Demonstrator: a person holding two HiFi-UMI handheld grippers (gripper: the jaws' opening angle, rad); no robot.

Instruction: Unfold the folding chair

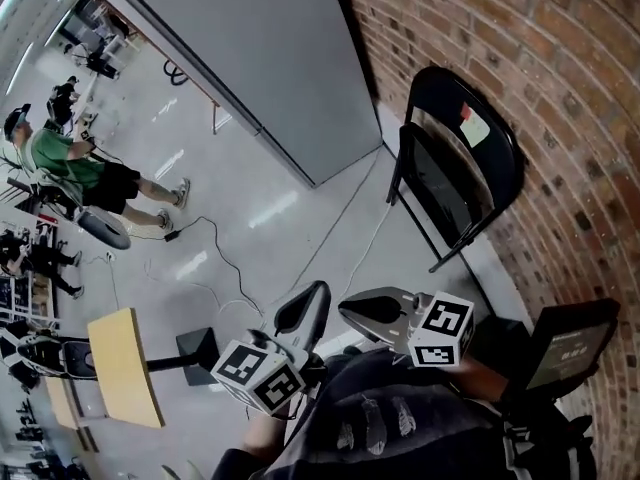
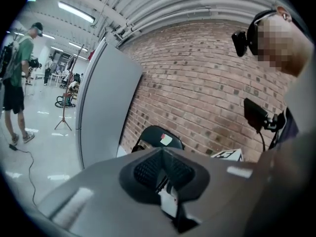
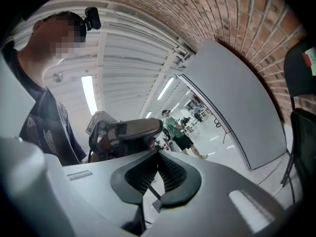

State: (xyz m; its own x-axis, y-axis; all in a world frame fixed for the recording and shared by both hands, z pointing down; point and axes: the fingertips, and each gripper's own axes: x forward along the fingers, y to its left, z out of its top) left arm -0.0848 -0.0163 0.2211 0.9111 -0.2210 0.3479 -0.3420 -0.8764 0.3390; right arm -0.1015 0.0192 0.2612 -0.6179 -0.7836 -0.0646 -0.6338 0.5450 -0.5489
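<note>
Chair (image 1: 455, 163) folded, propped against brick wall (image 1: 540, 78) at the floor's (image 1: 250, 128) edge — left gripper (image 1: 305, 311) and right gripper (image 1: 372, 313) both clenched empty, well apart from it, likely carried for approach.

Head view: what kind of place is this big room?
Probably a workshop or lab hall, not a home: a bare brick wall, a shiny grey floor with a cable trailing across it, strip lights overhead, and a person among gear farther off.
</note>
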